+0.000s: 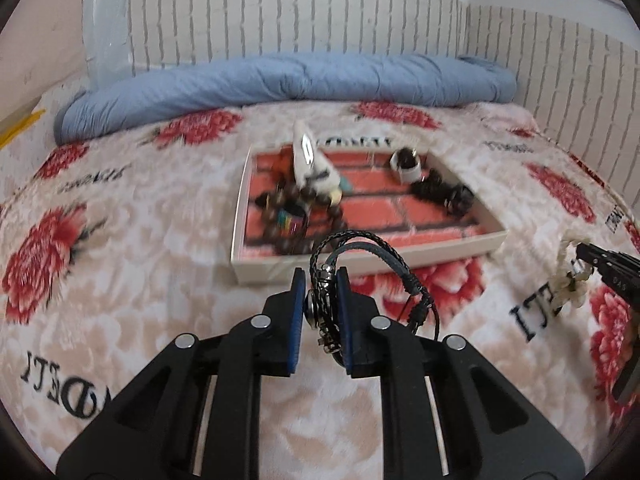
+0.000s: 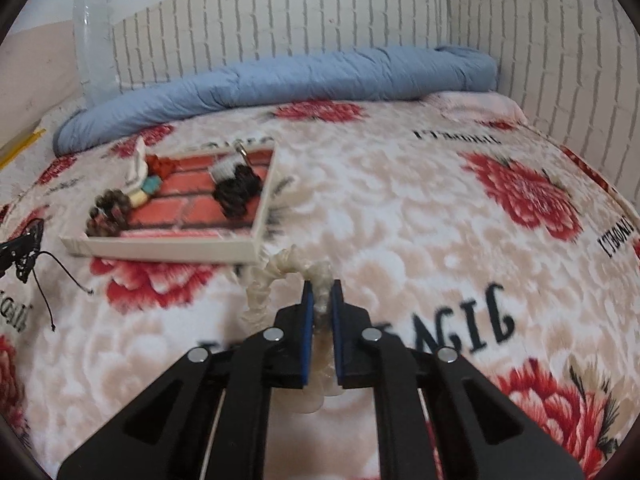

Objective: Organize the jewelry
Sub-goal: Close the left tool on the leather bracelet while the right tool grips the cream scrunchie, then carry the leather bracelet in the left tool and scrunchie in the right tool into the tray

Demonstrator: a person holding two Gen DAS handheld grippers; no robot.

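Note:
My left gripper (image 1: pixel 321 276) is shut on a black braided leather bracelet (image 1: pixel 372 258) and holds it above the bed, just in front of the white tray (image 1: pixel 360 258). The tray has a red brick-pattern floor and holds several pieces: dark bead bracelets (image 1: pixel 442 194), a colourful bangle (image 1: pixel 289 219) and a white holder (image 1: pixel 314 164). My right gripper (image 2: pixel 320 290) is shut on a cream shell bracelet (image 2: pixel 280 266), to the right of the tray (image 2: pixel 160 246). It also shows in the left wrist view (image 1: pixel 570 280). The black bracelet (image 2: pixel 24 254) shows at the right view's left edge.
The floral blanket (image 2: pixel 400 200) covers the bed. A rolled blue quilt (image 1: pixel 300 76) lies along the far edge against the white brick-pattern wall (image 1: pixel 280 12). A wall also runs along the bed's right side (image 2: pixel 560 80).

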